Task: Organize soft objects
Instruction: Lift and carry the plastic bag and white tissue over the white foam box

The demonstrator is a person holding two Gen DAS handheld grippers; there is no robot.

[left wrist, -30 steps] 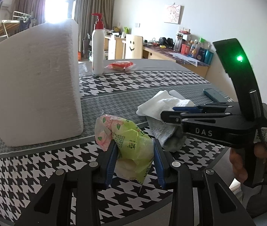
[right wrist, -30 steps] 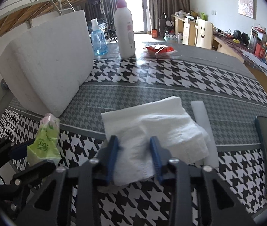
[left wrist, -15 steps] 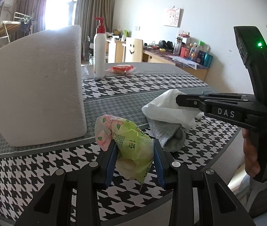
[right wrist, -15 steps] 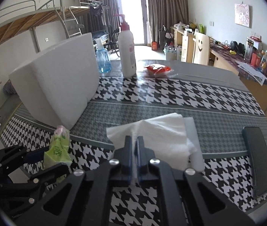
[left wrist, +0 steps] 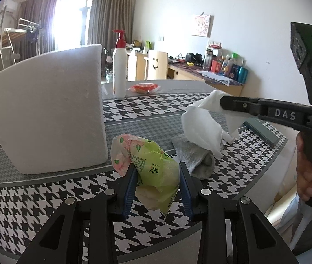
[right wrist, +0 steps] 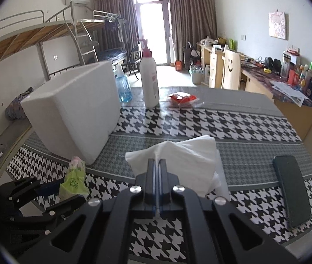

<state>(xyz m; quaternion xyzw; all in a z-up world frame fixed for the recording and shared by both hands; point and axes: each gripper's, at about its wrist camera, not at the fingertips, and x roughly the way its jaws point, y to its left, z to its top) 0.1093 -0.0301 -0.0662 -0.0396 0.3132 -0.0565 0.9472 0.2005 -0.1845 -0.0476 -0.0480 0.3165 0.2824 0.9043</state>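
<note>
"DAS" reads on the right gripper (left wrist: 224,102), jaws pinched tight on the white tissue (left wrist: 202,123), lifted over the grey sock (left wrist: 192,154). Left gripper (left wrist: 158,183) jaws clamp the green tissue pack (left wrist: 156,167) above the counter (left wrist: 46,189).

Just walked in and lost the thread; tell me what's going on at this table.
A person is sorting soft things with a handheld gripper in each hand. The left gripper is shut on a green tissue pack, held just above the checked table. The right gripper has pinched a white tissue and holds it above a grey sock. A white foam box stands nearby.
</note>
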